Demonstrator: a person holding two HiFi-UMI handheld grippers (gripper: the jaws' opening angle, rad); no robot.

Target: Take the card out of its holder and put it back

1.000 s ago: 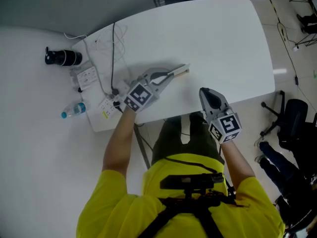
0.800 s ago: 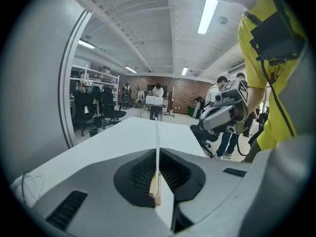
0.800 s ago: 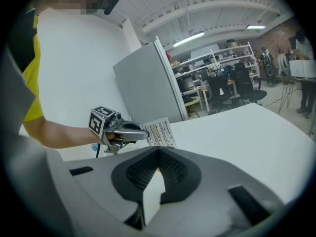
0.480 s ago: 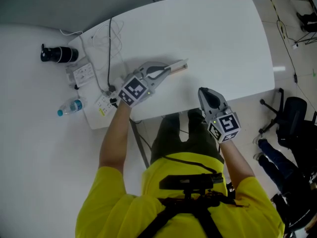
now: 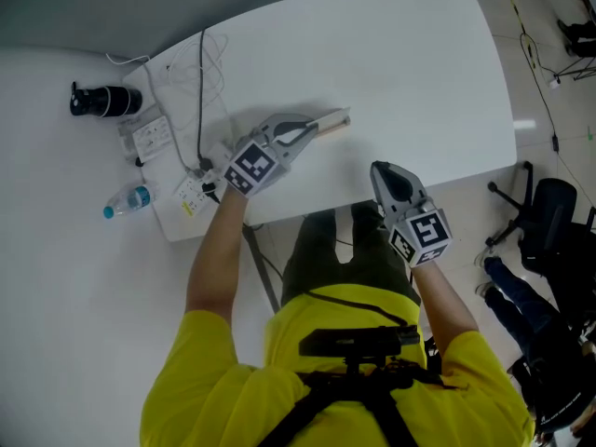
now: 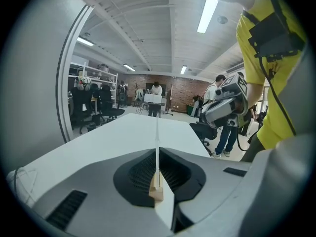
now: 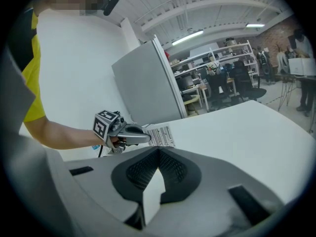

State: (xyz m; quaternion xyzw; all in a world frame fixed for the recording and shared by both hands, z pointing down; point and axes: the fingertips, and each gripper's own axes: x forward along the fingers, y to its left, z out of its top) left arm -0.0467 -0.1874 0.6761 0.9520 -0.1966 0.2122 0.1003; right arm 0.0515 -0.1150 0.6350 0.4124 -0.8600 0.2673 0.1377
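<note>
My left gripper (image 5: 317,130) lies over the white table (image 5: 419,73), shut on a white printed card (image 5: 332,119) that has a tan wooden holder strip (image 5: 337,127) along its edge. In the left gripper view the card (image 6: 157,142) stands edge-on between the closed jaws, with the wooden piece (image 6: 156,191) at its base. The right gripper view shows the card's printed face (image 7: 162,136) sticking out of the left gripper (image 7: 144,136). My right gripper (image 5: 380,169) hovers at the table's near edge, apart from the card, its jaws together and empty (image 7: 158,151).
Power strips (image 5: 154,136) and cables (image 5: 200,82) crowd the table's left end. A water bottle (image 5: 126,201) and a black cylinder (image 5: 102,101) lie on the floor to the left. An office chair (image 5: 549,217) stands at the right.
</note>
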